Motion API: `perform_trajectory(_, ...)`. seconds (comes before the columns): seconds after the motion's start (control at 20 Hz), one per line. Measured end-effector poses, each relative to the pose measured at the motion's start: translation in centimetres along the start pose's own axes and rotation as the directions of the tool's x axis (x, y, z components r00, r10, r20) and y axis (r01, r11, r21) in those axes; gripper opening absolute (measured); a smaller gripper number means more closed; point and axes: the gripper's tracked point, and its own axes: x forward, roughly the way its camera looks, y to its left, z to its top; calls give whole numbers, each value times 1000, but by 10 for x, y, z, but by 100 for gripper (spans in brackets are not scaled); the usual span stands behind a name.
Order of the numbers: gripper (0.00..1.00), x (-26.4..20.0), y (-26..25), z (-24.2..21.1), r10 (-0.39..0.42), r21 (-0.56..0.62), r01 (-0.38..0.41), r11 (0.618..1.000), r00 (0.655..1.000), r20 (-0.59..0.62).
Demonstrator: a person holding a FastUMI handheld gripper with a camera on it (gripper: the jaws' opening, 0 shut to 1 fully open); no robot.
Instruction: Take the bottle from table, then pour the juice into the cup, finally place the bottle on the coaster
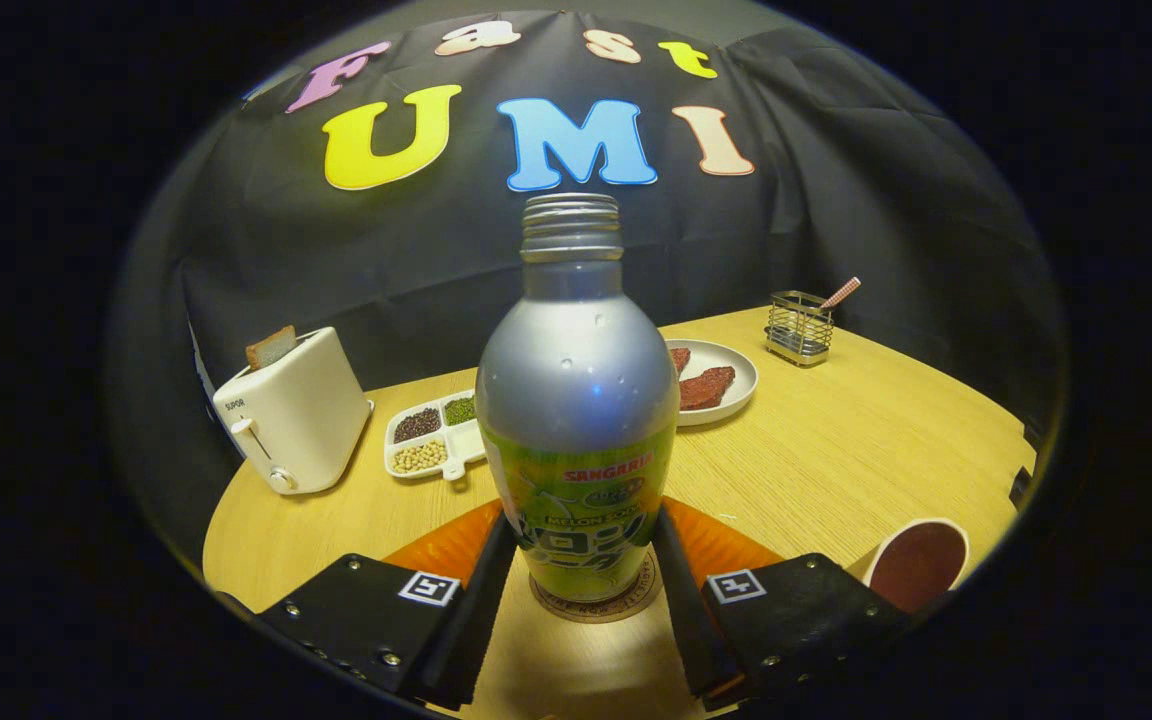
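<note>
A silver aluminium bottle [576,380] with a green label and no cap stands upright on a round brown coaster [626,605]. My gripper [585,522] holds it low on the label, one finger pressed against each side. To the right of the fingers, near the table's edge, is a white cup [918,562] with dark juice in it.
An orange mat [726,540] lies behind the coaster on the round wooden table [836,450]. Farther back are a white toaster [291,415] with a slice of bread, a divided tray of beans [431,437], a plate [736,385] with red slices and a wire holder [798,327].
</note>
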Motion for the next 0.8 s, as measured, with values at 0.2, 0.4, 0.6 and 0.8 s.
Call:
perform_trajectory(0.2, 77, 13, 1, -6, -8, -21, 8, 1000, 1000, -1)
perform_trajectory(0.4, 77, 20, 5, -16, 2, -49, -3, 999, 1000, -15)
perform_trajectory(0.6, 79, 20, 2, -21, -6, -84, 4, 996, 1000, -26)
perform_trajectory(0.8, 79, 19, 2, -22, 7, -85, -9, 996, 1000, -24)
